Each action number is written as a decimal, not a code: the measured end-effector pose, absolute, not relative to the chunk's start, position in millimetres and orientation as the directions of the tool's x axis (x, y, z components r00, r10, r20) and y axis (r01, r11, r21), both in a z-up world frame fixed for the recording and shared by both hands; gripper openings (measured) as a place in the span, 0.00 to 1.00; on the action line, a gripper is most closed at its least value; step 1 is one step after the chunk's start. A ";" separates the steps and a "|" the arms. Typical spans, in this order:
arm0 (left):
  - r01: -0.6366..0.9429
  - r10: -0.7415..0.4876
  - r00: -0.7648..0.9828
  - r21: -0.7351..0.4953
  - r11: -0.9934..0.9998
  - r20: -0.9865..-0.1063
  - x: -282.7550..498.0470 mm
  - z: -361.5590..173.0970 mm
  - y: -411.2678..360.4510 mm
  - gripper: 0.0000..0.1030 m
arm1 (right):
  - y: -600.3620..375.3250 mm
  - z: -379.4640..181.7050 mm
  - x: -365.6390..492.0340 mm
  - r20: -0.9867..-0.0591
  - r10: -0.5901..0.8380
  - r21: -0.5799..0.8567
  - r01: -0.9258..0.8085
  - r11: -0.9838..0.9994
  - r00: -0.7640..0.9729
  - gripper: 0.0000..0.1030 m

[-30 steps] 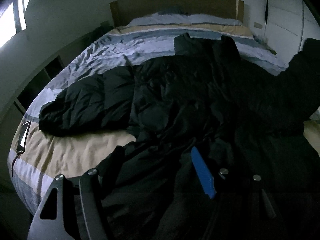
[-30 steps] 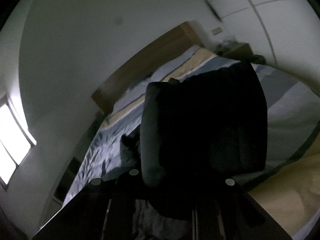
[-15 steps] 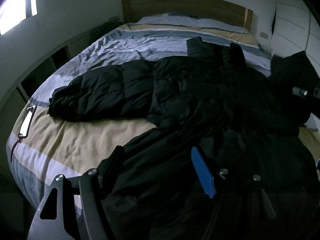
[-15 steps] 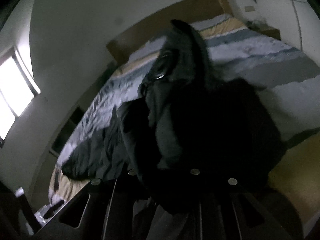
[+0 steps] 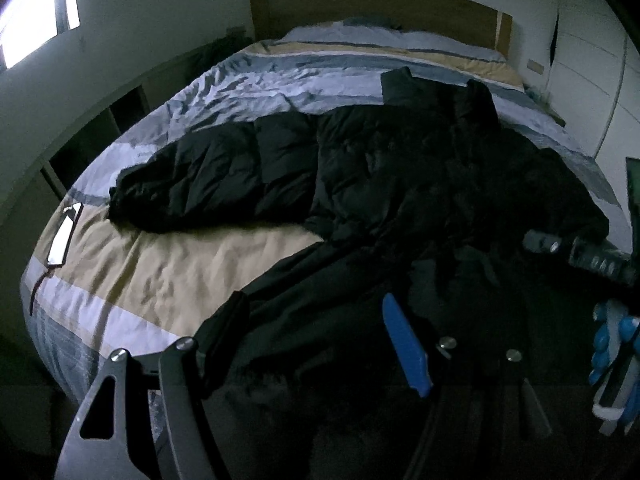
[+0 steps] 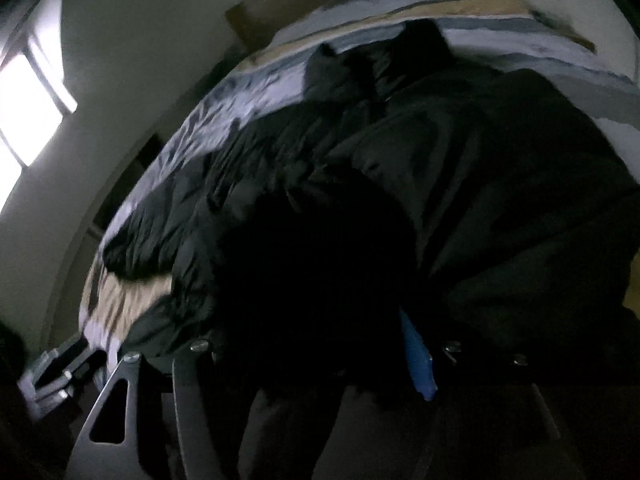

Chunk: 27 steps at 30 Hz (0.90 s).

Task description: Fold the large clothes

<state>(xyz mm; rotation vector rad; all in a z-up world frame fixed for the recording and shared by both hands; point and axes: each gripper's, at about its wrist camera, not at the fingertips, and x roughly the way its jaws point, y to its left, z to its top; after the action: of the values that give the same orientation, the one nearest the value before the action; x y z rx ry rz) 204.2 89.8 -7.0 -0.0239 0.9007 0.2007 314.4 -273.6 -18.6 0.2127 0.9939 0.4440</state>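
A black puffy coat [image 5: 380, 184] lies spread across the bed [image 5: 168, 272], one quilted sleeve stretched toward the phone [image 5: 64, 232] at the bed's edge, its hem bunched at the near side. The left tongs [image 5: 308, 336] stand wide apart over that hem, gripping nothing. The right tongs [image 6: 312, 344] are opening; dark coat fabric sits between them, blocking most of that view. Beyond the coat are pillows and a wooden headboard [image 5: 376, 4].
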 end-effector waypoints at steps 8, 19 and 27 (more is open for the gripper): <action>-0.127 0.134 0.641 0.067 0.990 -0.756 200.6 23.8 50.2 0.66 | -278.9 4.6 279.4 -0.727 0.515 0.372 -0.369 0.852 0.454 0.68; 0.006 0.026 0.681 0.041 0.999 -0.731 254.2 55.3 -42.4 0.66 | -386.2 72.3 298.7 -0.657 0.380 0.262 -0.275 0.925 0.651 0.68; 0.063 -0.038 0.678 0.006 0.998 -0.734 325.6 26.5 -97.6 0.66 | -409.0 64.8 348.6 -0.654 0.290 0.188 -0.222 0.957 0.699 0.69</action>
<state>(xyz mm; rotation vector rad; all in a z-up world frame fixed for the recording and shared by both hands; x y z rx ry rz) 325.6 -97.6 26.5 0.0317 0.8235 -0.0567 348.6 -409.0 64.8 0.0970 0.7443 0.2857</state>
